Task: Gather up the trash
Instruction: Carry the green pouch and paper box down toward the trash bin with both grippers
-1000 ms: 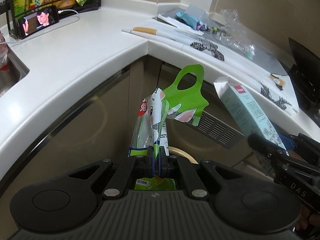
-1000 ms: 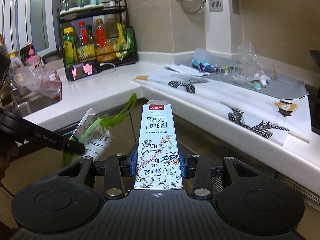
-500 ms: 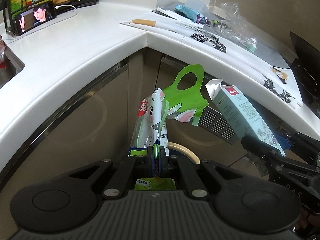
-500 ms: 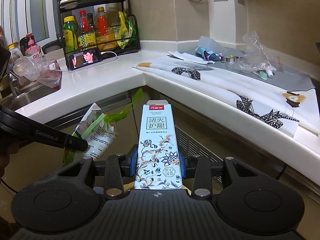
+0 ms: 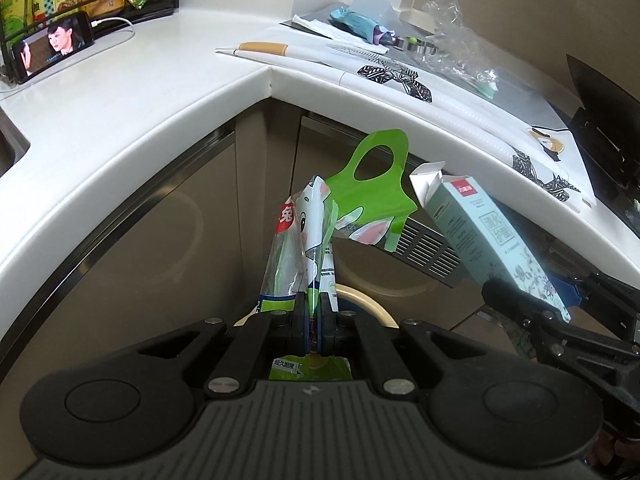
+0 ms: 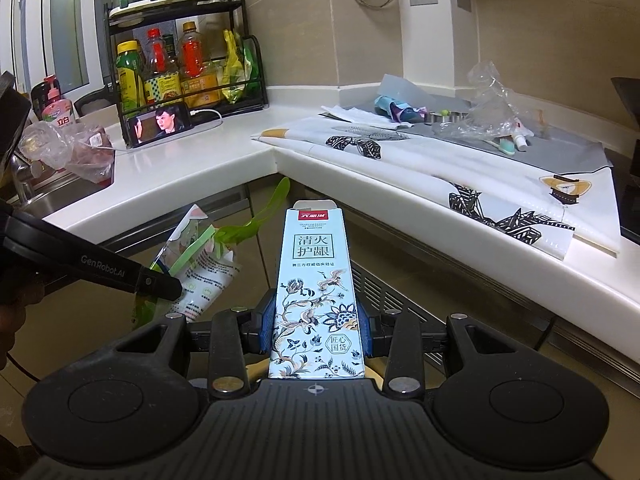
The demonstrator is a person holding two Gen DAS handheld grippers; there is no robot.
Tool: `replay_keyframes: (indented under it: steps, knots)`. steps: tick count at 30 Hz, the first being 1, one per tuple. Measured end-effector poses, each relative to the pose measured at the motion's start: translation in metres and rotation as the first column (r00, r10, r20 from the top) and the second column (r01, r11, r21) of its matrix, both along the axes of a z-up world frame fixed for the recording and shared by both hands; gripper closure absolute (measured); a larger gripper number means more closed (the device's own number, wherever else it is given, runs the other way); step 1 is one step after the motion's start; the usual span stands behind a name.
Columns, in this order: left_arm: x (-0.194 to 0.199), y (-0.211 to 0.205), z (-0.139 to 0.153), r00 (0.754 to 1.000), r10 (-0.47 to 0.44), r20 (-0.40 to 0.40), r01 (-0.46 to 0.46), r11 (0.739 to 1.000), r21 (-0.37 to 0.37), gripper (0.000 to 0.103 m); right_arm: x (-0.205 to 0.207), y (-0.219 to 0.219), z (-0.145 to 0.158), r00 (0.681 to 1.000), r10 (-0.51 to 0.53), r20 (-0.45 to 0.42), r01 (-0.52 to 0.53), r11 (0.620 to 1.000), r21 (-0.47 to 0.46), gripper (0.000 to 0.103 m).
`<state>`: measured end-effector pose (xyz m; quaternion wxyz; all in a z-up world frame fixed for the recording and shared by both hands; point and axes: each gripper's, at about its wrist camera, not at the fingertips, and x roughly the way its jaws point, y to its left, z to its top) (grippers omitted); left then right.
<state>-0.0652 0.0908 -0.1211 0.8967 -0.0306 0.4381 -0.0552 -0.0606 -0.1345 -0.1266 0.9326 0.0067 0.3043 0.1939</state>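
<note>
The toothpaste box, pale blue with a flower and crane print, stands up between the right gripper's pads, clamped across its narrow width near the bottom, its long axis running straight out along the fingers with the open flap at the far end. Beside it the left gripper has its jaws pressed almost together on a flattened green and white plastic bag with a rabbit on it, the looped handle flopping off to the right. Both pieces hang below the edge of the white countertop, in front of the corner cabinets.

I'd say the bin matters next: in the left wrist view a tan curved rim, maybe a bin, peeks out just beyond and below the left fingers, so the bag looks nearer to it, and the box is off to its right, tilted. The right wrist view barely shows that rim; it shows instead the sink and the spice rack
</note>
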Motion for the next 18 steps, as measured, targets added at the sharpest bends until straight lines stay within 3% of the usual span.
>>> replay_keyframes:
  steps: [8,18]
  knots:
    - [0.014,-0.003,-0.020,0.999,0.002,-0.047,-0.002,1.000,-0.003,0.100,0.006,0.004,-0.021,0.998,0.021,-0.066,-0.023,0.999,-0.022,0.061]
    - [0.045,-0.002,-0.073,0.988,0.018,-0.151,-0.006,0.997,0.080,0.100,0.037,0.020,-0.070,0.972,0.026,-0.232,-0.038,0.998,-0.046,0.061]
